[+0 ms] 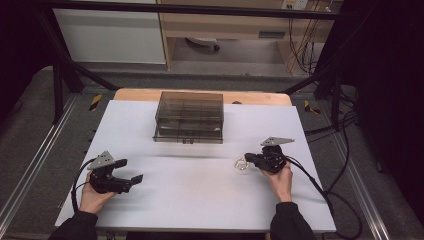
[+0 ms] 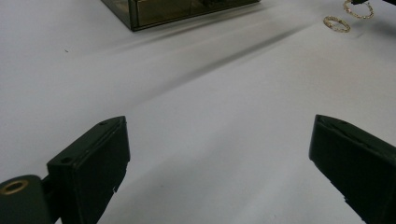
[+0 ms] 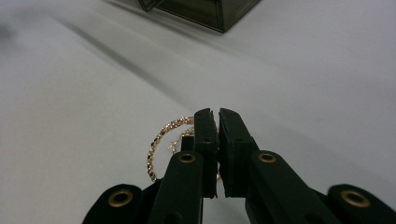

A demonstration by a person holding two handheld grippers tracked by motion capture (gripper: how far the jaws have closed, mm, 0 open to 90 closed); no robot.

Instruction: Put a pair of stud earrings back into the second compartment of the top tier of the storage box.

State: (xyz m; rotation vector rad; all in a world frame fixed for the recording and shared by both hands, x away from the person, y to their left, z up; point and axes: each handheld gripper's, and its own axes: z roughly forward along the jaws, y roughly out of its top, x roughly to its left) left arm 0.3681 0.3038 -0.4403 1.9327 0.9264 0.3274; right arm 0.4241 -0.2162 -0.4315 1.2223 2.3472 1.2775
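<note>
The right gripper (image 3: 214, 116) is seen at the lower middle of its own view, jaws pressed together on a gold hoop earring (image 3: 161, 140) lying on the white table (image 1: 200, 185). The left gripper (image 1: 131, 181), at the lower left of the high view, is held with jaws wide apart and nothing between them. A second earring (image 2: 336, 24) is seen at the upper right of the left gripper view. A dark clear box (image 1: 189, 117) is seen at upper centre.

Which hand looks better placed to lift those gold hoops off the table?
The right. Its gripper is already shut on a gold hoop, near the smoky box. The left gripper sits open over bare table, far from the hoops.
</note>
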